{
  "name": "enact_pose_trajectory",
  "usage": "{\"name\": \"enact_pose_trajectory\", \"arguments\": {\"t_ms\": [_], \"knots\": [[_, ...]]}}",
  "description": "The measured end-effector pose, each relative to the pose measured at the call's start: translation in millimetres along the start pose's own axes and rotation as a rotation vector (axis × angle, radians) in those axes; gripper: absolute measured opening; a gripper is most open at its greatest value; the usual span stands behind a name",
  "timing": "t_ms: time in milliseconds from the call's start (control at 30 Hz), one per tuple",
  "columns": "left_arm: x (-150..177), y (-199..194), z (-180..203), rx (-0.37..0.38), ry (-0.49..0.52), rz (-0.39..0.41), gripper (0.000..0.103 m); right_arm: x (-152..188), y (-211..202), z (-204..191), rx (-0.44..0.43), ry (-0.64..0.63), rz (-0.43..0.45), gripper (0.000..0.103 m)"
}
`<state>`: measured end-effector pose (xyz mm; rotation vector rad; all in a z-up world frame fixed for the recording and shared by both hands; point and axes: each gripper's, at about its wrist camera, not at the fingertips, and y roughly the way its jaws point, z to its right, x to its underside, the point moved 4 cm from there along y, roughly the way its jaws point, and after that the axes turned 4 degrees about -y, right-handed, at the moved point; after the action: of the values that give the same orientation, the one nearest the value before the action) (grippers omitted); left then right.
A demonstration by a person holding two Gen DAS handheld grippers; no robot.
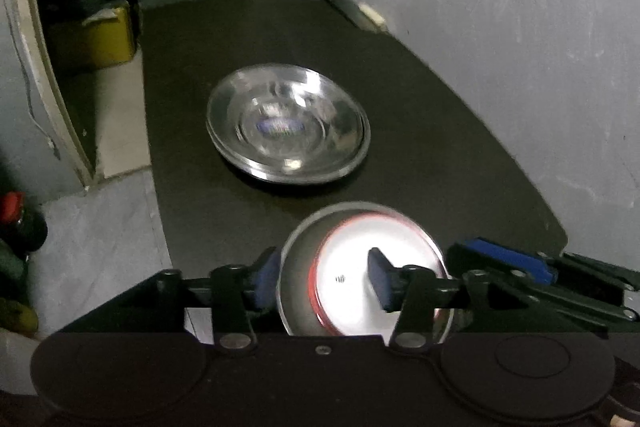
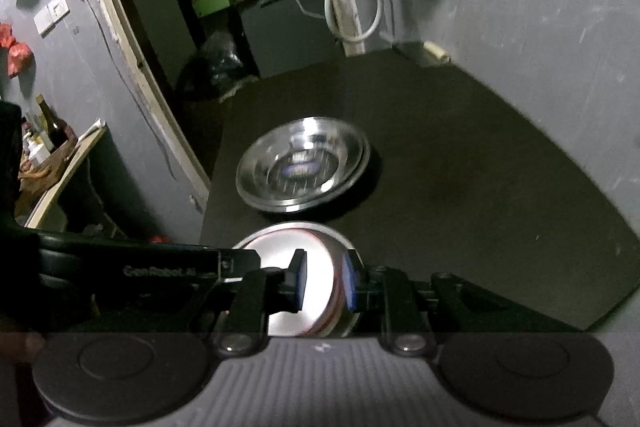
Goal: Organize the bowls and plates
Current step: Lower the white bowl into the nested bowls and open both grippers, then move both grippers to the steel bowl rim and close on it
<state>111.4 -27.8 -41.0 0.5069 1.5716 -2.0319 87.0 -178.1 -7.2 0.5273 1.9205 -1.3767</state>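
Tilting steel bowl [image 1: 360, 267], mouth toward the cameras.

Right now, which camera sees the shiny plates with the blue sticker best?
The left wrist view: the shiny plates sit nearer and larger there, with the blue sticker clearer. The right wrist view shows the same plates smaller and farther off.

From my seat the table [image 1: 440, 131] looks matt black, slightly grainy. At its centre I see stacked plates [image 1: 286, 125] of polished steel, mirror-glossy, streaked with highlights. At six o'clock sits a steel bowl [image 1: 360, 267], brushed grey outside, bright and glossy inside with a red ring. My gripper fingers [image 2: 298, 279] look matt black plastic with blue rubbery pads. At three o'clock, the wall [image 2: 540, 27] is scuffed, chalky grey
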Motion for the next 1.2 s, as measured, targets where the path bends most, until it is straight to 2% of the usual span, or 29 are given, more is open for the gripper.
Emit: {"name": "enact_pose_trajectory", "arguments": {"t_ms": [67, 100, 133, 167, 300, 367, 467, 533, 700, 833, 1000, 1200], "knots": [[-4.2, -7.6, -0.4, -0.002, -0.008, 0.031, 0.063, -4.5, -6.5, 0.1, 0.011, -0.004, 0.019, 0.022], [-5.9, -11.1, -0.5, 0.0, -0.013, 0.044, 0.071, -7.2, -11.1, -0.1, 0.017, -0.006, 0.034, 0.024], [-7.8, -15.7, -1.2, 0.002, -0.02, 0.064, 0.08, -9.7, -15.3, 0.0, 0.023, -0.007, 0.048, 0.034], [-9.7, -19.4, -1.3, 0.002, -0.025, 0.083, 0.084, -12.2, -20.0, -0.2, 0.03, -0.007, 0.063, 0.047], [-14.4, -33.2, -5.6, -0.013, -0.036, 0.159, 0.102, -18.0, -32.6, 1.5, 0.056, -0.011, 0.107, 0.065], [-14.4, -36.4, -10.0, -0.027, -0.035, 0.18, 0.102, -17.2, -35.4, 3.6, 0.06, -0.002, 0.115, 0.082], [-12.4, -35.6, -18.2, -0.066, -0.037, 0.159, 0.102, -16.9, -37.2, 8.5, 0.066, 0.016, 0.116, 0.096], [-10.9, -34.5, -24.8, -0.09, -0.042, 0.144, 0.102, -17.2, -36.5, 11.8, 0.079, 0.022, 0.113, 0.103], [-2.9, -30.9, -43.3, -0.146, -0.074, 0.107, 0.102, -13.0, -28.0, 20.4, 0.135, 0.029, 0.073, 0.103], [6.8, -22.7, -54.9, -0.174, -0.09, 0.063, 0.102, -1.0, -12.5, 26.5, 0.194, 0.011, -0.01, 0.103], [18.7, -18.2, -60.9, -0.136, -0.104, 0.031, 0.102, 16.0, 7.4, 39.8, 0.201, 0.06, -0.163, 0.103], [26.7, -4.4, -56.0, -0.141, -0.065, -0.028, 0.102, 20.1, 16.8, 49.7, 0.203, 0.079, -0.212, 0.103]]}}
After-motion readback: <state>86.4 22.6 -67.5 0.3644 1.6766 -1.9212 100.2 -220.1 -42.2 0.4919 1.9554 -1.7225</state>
